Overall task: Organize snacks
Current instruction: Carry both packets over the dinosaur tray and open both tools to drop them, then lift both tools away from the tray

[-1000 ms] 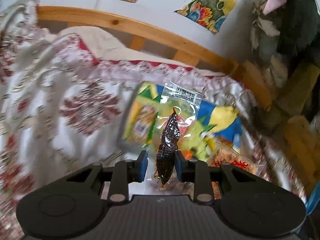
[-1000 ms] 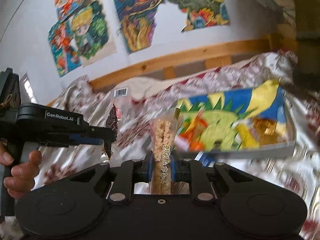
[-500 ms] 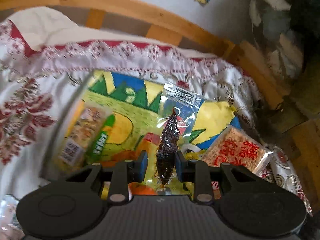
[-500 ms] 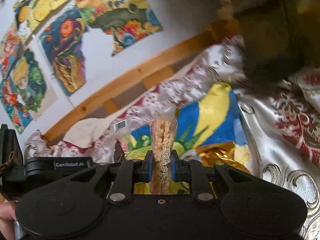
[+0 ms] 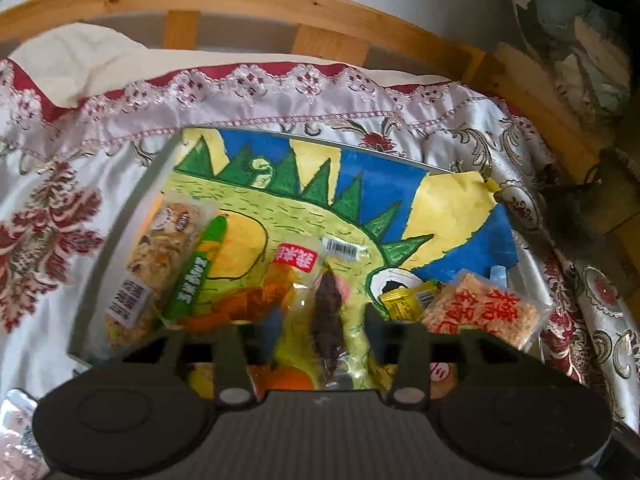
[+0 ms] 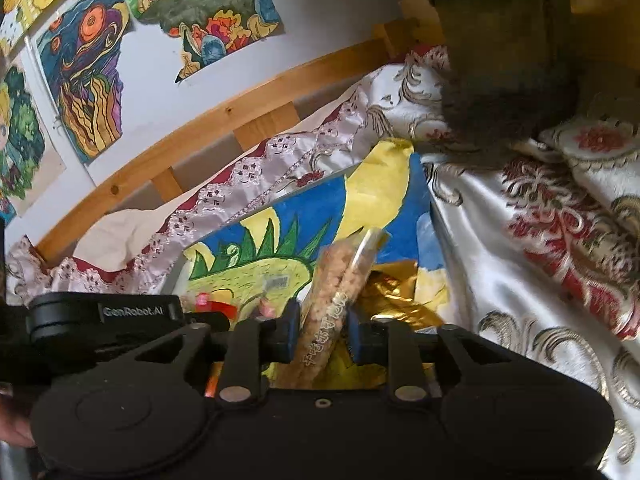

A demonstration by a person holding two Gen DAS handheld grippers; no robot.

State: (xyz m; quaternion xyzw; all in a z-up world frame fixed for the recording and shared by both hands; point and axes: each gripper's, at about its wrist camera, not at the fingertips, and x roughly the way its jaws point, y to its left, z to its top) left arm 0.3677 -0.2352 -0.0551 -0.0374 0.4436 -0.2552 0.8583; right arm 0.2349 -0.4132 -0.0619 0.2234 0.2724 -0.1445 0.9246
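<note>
left gripper (image 5: 318, 334) above the tray (image 5: 158, 168) lined with a dinosaur drawing (image 5: 360, 208), jaws opening and spread clear of the clear pouch of dark dried snack (image 5: 328, 312) that lies between them over the other packets; right gripper (image 6: 322, 332) at the tray's right end, jaws opening, the puffed-rice bar (image 6: 336, 292) tilted between them with a gap to the right pad, gold foil wrapper (image 6: 396, 300) just behind; tray rests on a floral bedspread (image 5: 48, 216)

Held low at bottom centre of each wrist view, left gripper (image 5: 320, 334) with jaws opening wide apart, right gripper (image 6: 323, 334) with jaws opening narrowly, both angled downward.
</note>
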